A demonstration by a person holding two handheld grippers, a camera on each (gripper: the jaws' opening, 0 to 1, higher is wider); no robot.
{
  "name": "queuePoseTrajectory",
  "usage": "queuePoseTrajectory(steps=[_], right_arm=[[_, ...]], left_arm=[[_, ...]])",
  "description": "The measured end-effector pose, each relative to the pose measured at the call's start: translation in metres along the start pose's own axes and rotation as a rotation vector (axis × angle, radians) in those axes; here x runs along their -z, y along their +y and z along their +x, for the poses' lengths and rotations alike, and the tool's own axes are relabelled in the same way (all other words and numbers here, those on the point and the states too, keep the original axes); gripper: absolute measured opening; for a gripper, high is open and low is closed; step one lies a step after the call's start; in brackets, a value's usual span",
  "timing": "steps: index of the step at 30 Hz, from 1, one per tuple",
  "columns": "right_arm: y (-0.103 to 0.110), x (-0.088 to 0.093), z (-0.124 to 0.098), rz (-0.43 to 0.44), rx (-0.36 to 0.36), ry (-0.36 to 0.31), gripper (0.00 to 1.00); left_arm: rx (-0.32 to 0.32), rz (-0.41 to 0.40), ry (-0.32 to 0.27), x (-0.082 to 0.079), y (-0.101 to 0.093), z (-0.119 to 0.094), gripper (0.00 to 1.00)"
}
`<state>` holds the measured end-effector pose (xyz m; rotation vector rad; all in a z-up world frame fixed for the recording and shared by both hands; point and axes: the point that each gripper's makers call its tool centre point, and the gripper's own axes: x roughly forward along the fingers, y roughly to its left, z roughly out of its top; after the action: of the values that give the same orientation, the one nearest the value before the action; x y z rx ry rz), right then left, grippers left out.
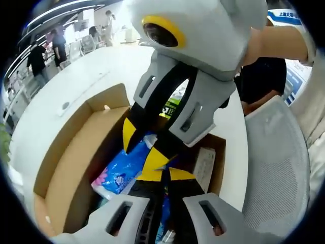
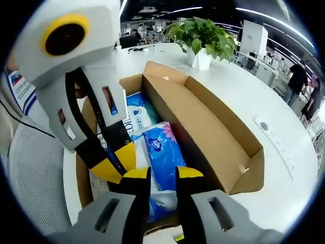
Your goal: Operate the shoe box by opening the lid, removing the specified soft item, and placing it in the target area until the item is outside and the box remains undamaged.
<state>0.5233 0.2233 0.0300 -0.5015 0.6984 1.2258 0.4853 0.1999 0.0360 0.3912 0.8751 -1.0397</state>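
Note:
The cardboard shoe box (image 2: 203,127) (image 1: 76,152) lies open on the white table, its lid folded back. Inside is a blue soft packet (image 2: 160,150) (image 1: 119,175) with a flower print, on top of other packs. My right gripper (image 2: 163,175) (image 1: 143,148) reaches into the box. Its yellow-tipped jaws stand close together with the packet's near end pinched between them. My left gripper (image 1: 165,172) (image 2: 118,163) is also in the box, right beside the right one, with its jaws pressed together just over the packet. Whether it holds any wrapping is hidden.
A light blue printed pack (image 2: 136,114) lies deeper in the box. A potted plant (image 2: 203,35) stands on the table beyond the box. A grey mesh chair (image 1: 277,168) (image 2: 35,168) stands at the table's edge, with a person's arm (image 1: 279,43) above it. People stand far off.

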Motion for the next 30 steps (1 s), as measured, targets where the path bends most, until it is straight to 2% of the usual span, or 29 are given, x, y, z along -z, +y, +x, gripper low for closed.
queuePoseTrajectory(steps=[4,11,14,30], right_arm=[[0.001,0.002,0.000,-0.022,0.001,0.005,0.18],[-0.001,0.006,0.006,-0.077,0.025,0.027,0.10],[-0.003,0.004,0.004,-0.091,0.044,0.021,0.00],[-0.008,-0.015,-0.016,-0.117,0.065,-0.044,0.00]], left_arm=[[0.003,0.003,0.002,0.000,-0.002,0.000,0.00],[0.000,0.002,0.002,0.000,-0.002,0.000,0.00],[0.000,-0.006,-0.001,0.000,-0.001,-0.001,0.00],[-0.020,-0.021,-0.017,-0.002,-0.004,-0.010,0.00]])
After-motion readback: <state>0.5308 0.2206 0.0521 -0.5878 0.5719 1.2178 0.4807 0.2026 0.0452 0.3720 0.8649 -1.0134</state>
